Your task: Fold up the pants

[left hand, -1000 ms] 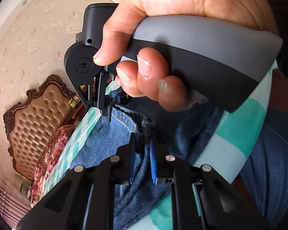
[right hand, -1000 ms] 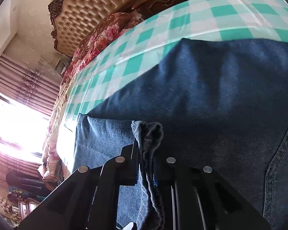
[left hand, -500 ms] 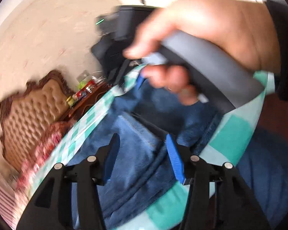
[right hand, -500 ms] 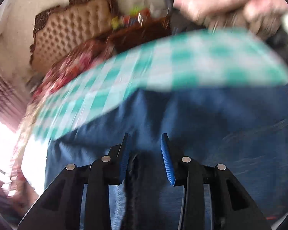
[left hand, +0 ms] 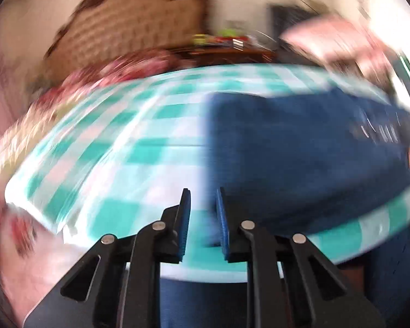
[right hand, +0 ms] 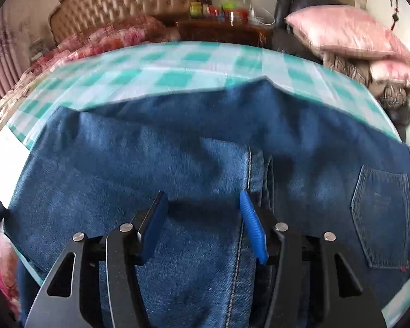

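- The pants [right hand: 194, 164] — blue denim jeans — lie folded flat on the counter [right hand: 177, 65], which wears a teal-and-white checked cloth.
- In the right wrist view the denim fills most of the lower picture; its far edge runs across the checked cloth and rises to a small peak right of centre.
- A stitched seam [right hand: 246, 218] runs down the middle of the denim towards the camera, passing just beside the right-hand pad.
- A back pocket [right hand: 380, 218] with pale stitching faces up at the right side of the jeans.
- The right tongs [right hand: 203, 218] are released: the blue pads stand well apart above the denim, with nothing between them.
- The left wrist view is heavily smeared by motion, so fine detail there cannot be read.
- The left tongs [left hand: 202, 218] are spread only a little — the two blue pads stand near each other with a clear gap — and they grasp nothing.
- In that view the pants [left hand: 300, 150] occupy the right half of the counter [left hand: 123, 150], their left edge lying almost in line with the gap between the pads; bare checked cloth lies to the left.
- Beyond the counter stands a tufted brown headboard [right hand: 128, 2], with floral red bedding [right hand: 106, 38] in front of it.
- A dark wooden cabinet [right hand: 224, 31] carries small colourful items on top.
- Pink pillows [right hand: 347, 32] are stacked at the far right, on a heap of dull-coloured cloth.
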`<state>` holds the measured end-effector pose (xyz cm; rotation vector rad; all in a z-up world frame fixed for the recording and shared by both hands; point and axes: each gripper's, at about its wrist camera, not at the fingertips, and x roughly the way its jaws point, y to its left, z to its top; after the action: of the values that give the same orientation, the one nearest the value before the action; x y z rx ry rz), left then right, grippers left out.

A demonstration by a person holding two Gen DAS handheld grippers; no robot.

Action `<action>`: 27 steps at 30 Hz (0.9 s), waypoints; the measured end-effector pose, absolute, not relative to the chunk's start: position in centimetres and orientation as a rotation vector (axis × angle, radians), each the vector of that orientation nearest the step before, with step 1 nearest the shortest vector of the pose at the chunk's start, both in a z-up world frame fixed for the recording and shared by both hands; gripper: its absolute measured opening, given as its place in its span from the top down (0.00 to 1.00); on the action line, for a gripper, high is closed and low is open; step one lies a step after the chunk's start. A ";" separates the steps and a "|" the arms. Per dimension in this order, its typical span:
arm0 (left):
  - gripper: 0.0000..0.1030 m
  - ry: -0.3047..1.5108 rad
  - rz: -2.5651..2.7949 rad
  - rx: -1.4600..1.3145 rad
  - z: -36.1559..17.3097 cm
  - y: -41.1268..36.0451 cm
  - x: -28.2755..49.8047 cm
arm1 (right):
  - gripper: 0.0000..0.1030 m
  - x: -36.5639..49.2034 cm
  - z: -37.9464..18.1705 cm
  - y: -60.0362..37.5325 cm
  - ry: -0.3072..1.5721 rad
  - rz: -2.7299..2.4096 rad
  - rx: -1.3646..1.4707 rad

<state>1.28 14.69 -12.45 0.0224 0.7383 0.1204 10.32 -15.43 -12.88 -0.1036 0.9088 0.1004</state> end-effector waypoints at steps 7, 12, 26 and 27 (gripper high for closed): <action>0.77 0.701 -0.192 0.114 -10.5 10.4 3.0 | 0.49 10.1 -13.5 -15.1 0.903 0.083 -0.145; 0.78 0.793 0.035 0.151 -12.1 11.3 6.8 | 0.48 10.1 -13.4 -15.1 0.903 0.086 -0.145; 0.81 0.893 -0.038 0.146 -12.5 13.6 22.8 | 0.46 9.9 -13.5 -15.3 0.911 0.124 -0.129; 0.83 0.866 -0.059 0.132 -11.6 13.9 22.6 | 0.45 9.8 -13.4 -15.3 0.912 0.127 -0.129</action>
<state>22.57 13.89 -11.60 0.1317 0.8656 -0.0590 9.84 -15.30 -13.45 -0.1295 0.9118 0.1269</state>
